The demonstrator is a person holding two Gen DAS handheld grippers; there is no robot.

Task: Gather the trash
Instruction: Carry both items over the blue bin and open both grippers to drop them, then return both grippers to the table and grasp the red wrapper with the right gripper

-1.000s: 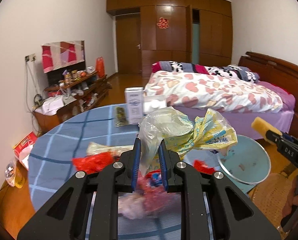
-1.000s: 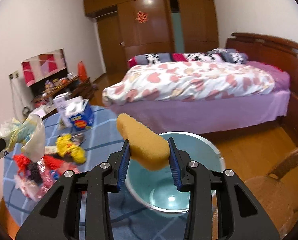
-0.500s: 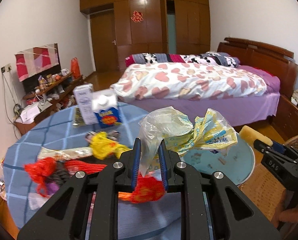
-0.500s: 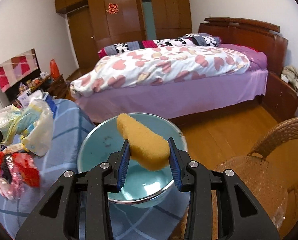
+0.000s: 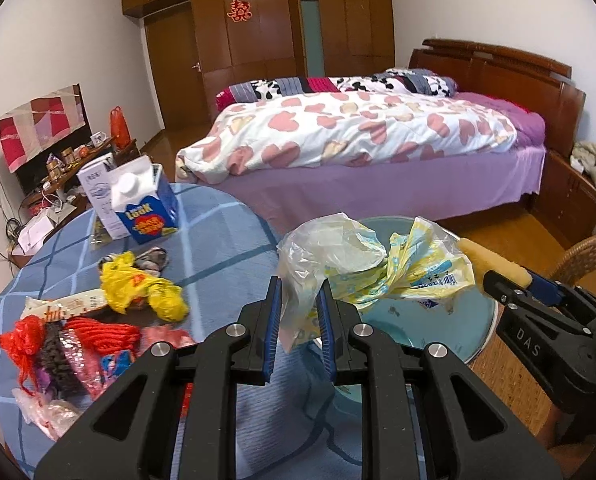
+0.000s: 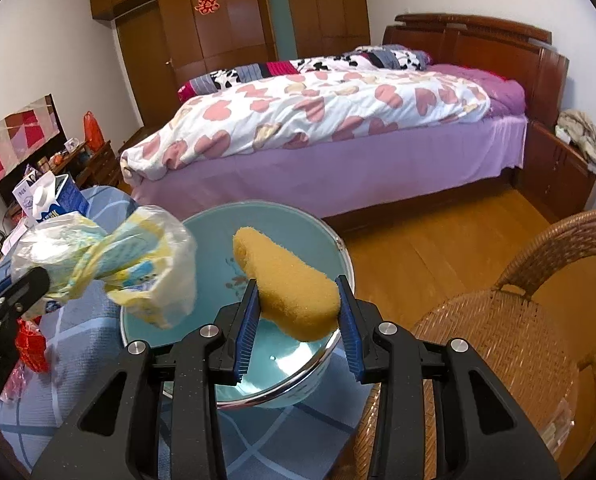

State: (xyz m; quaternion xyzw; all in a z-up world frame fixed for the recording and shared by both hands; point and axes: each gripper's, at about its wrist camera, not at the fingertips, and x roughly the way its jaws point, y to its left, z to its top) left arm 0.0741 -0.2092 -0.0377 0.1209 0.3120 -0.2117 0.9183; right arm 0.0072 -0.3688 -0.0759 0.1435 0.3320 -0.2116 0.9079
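The left gripper (image 5: 298, 320) is clamped nearly shut on a crumpled plastic wrapper (image 5: 374, 264), and the right gripper (image 6: 298, 318) is pinched partway closed on a yellow sponge (image 6: 286, 284); over the last second both have swung away from the litter and now hang over the blue basin (image 6: 310, 232) at the table edge. That likely means both pieces are about to be dropped in. Farther left on the blue tablecloth (image 5: 218, 248), a yellow bag (image 5: 138, 288), red netting (image 5: 98, 332) and a milk carton (image 5: 146, 208) still wait.
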